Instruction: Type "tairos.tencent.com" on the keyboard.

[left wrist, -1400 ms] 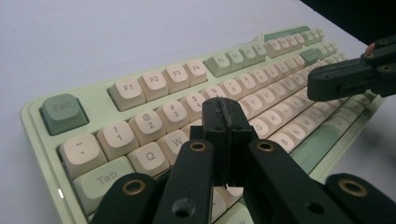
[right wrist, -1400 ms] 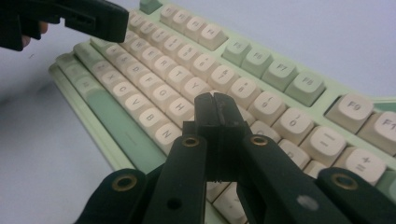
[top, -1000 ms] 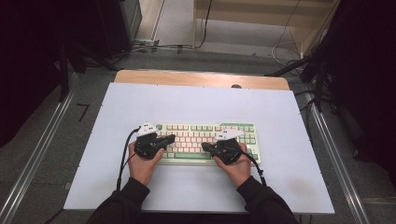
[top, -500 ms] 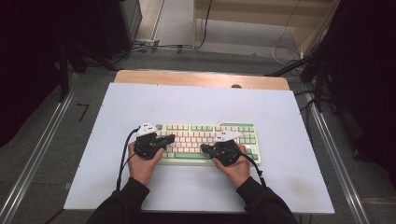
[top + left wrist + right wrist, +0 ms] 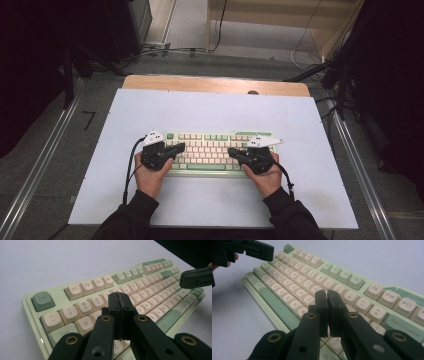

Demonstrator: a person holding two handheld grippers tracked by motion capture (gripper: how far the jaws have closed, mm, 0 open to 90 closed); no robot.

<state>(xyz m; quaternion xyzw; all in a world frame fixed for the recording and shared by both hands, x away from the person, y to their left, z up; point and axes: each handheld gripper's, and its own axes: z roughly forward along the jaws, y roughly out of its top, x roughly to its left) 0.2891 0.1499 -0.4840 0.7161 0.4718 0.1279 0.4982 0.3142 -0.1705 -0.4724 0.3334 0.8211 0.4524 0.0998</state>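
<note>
While both hands hovered over the mint-green keyboard near the desk's front edge | left gripper jaws pressed together (nothing between) | right gripper jaws just parting narrowly, empty.

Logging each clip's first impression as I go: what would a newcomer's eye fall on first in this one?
The pale green keyboard with cream keys stands out, lying near the middle of the white table. A black gripper sits at each end of it: the left gripper over the keys on the left side, jaws shut, and the right gripper over the right side, jaws almost together with a thin gap, having just been opening, nothing between them.
</note>
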